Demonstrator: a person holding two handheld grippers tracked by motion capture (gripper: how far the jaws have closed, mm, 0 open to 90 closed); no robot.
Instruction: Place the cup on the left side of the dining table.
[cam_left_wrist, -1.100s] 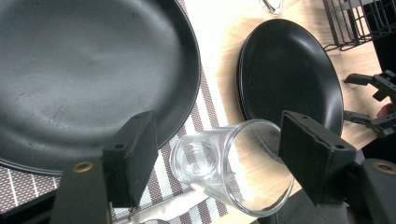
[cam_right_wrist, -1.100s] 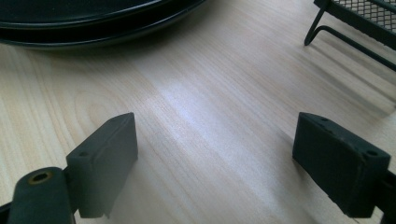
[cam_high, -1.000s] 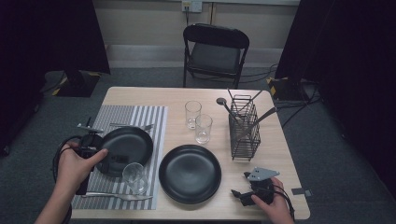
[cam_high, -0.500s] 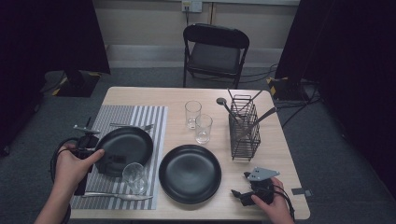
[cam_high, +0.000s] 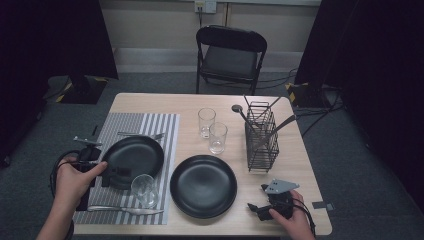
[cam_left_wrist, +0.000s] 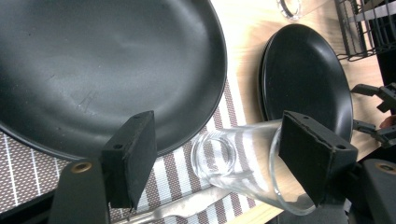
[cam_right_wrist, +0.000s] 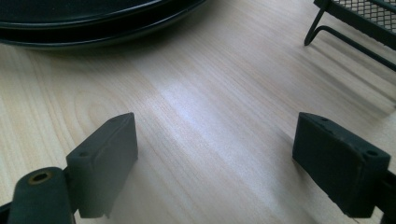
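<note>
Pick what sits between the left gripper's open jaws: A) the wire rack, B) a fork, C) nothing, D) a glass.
D: in the left gripper view the glass stands on the striped mat between the spread jaws of the left gripper, beside the plate.

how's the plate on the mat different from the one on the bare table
The left plate lies on the striped mat, the left gripper over its near edge; the middle plate lies on bare wood, with no gripper over it. The middle plate looks like two stacked; the left looks single. Both are round, black and empty.
</note>
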